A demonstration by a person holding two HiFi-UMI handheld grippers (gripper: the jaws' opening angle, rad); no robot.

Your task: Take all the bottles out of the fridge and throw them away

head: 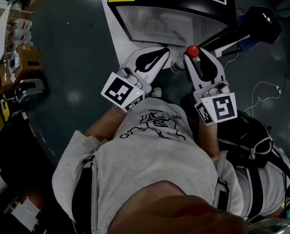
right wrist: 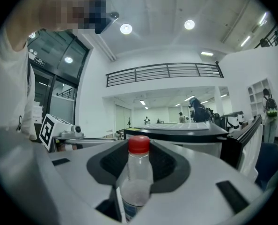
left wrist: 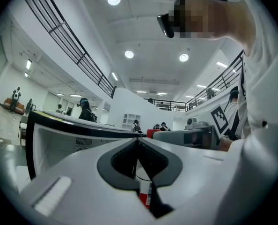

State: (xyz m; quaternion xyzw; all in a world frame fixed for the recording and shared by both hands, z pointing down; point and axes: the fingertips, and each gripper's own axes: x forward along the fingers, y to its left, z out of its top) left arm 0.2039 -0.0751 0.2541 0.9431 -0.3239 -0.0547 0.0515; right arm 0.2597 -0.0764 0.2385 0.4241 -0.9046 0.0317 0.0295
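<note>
A clear bottle with a red cap stands upright between the jaws of my right gripper, which is shut on it. In the right gripper view, the bottle fills the hollow between the pads, cap above the jaws. My left gripper hovers just left of it, level, with its tips touching and nothing in its dark gap. In the left gripper view, the jaw tips meet. The red cap shows just beyond them, and a bottle body with a red label shows through the gap, lower down.
A black-framed box with a white inside stands straight ahead of both grippers, a white panel at its left. Cardboard boxes and clutter line the left side. A black bag and cables lie on the dark floor to the right.
</note>
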